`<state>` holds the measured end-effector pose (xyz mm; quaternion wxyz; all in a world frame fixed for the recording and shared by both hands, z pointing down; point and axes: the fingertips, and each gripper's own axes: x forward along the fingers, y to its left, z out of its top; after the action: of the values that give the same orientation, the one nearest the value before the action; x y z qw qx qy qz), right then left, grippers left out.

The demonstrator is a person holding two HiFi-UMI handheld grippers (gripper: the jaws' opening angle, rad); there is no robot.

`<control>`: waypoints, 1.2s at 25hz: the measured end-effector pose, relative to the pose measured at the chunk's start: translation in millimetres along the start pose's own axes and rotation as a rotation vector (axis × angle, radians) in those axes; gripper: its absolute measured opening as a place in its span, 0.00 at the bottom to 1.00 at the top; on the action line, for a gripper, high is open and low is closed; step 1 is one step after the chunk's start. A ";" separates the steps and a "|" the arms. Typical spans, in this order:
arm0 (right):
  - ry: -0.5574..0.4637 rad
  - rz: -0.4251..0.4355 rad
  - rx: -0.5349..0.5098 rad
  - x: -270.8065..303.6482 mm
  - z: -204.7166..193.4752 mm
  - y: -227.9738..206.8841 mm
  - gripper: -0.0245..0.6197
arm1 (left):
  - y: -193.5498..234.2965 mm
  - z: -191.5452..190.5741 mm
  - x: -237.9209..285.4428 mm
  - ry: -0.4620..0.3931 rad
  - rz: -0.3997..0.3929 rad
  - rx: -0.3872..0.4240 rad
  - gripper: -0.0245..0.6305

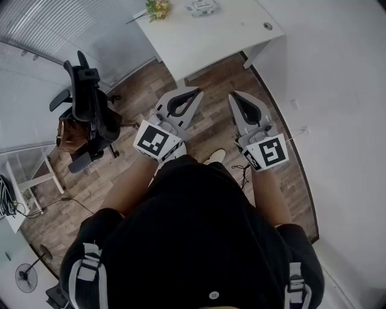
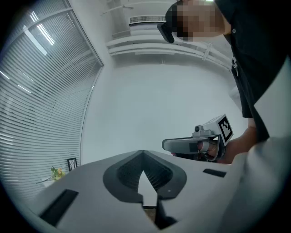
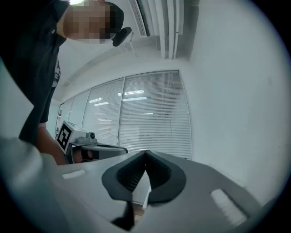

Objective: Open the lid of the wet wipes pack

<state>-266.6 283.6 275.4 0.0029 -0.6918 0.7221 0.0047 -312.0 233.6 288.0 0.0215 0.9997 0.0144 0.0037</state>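
The wet wipes pack (image 1: 202, 7), small and whitish, lies at the far edge of a white table (image 1: 211, 39) in the head view; its lid is too small to make out. Both grippers are held level in front of the person's body, above the wooden floor and short of the table. My left gripper (image 1: 196, 90) has its jaws closed tip to tip with nothing between them, as the left gripper view (image 2: 143, 153) also shows. My right gripper (image 1: 232, 95) is shut and empty too (image 3: 145, 153). Neither gripper view shows the pack.
A bunch of yellow flowers (image 1: 158, 8) lies on the table's left end, and a round cable hole (image 1: 268, 26) sits at its right. A black office chair (image 1: 90, 117) stands to the left. A white wall (image 1: 338, 108) runs along the right. A fan (image 1: 25, 279) stands at the lower left.
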 end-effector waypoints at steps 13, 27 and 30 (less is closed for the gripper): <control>0.003 0.037 0.049 -12.3 -1.2 -5.9 0.05 | -14.7 -7.8 6.5 0.026 0.023 -0.009 0.04; 0.036 0.030 0.040 -28.4 -10.6 -24.2 0.33 | -30.0 -15.8 24.7 0.036 0.034 -0.022 0.04; 0.054 0.035 0.039 -35.0 -15.7 -31.9 0.43 | -36.2 -17.8 31.3 0.035 0.036 -0.023 0.04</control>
<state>-233.2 317.1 291.4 -0.0030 -0.6789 0.7337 -0.0281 -281.9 271.4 304.5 0.0325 0.9992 -0.0033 0.0219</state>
